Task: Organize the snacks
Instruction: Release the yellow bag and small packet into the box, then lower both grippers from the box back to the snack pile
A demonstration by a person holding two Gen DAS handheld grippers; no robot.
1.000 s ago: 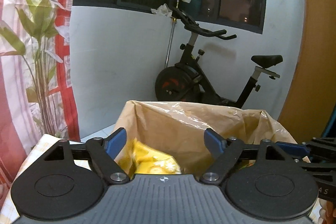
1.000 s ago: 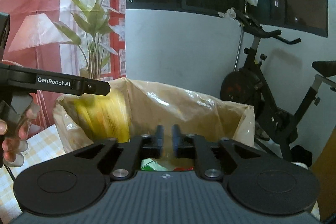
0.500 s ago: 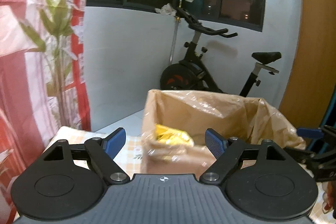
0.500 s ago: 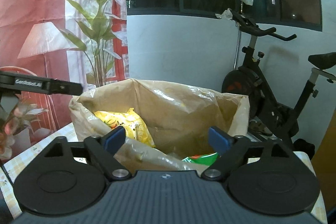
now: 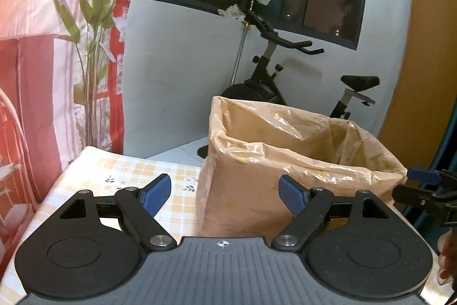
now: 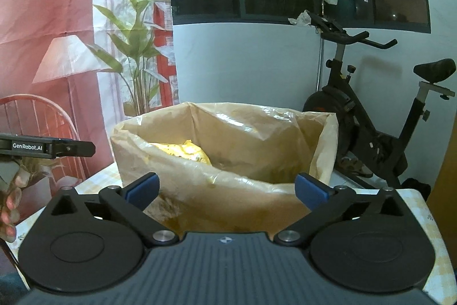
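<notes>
A cardboard box lined with a tan plastic bag (image 5: 285, 162) stands on the table; it also shows in the right wrist view (image 6: 242, 150). A yellow snack packet (image 6: 182, 152) lies inside it at the left. My left gripper (image 5: 224, 195) is open and empty, held in front of the box's left corner. My right gripper (image 6: 227, 189) is open and empty, just before the box's near rim. The right gripper's tip shows at the right edge of the left wrist view (image 5: 422, 185). The left gripper shows at the left edge of the right wrist view (image 6: 48, 148).
The table has a yellow checked floral cloth (image 5: 114, 179). An exercise bike (image 6: 368, 119) stands behind by the white wall. A red curtain with a plant print (image 5: 57, 62) hangs at the left. A wooden door (image 5: 422, 76) is at the right.
The right gripper opened and both grippers drew back from the box. The yellow packet, seen dropping at the box's left side, now lies inside.
</notes>
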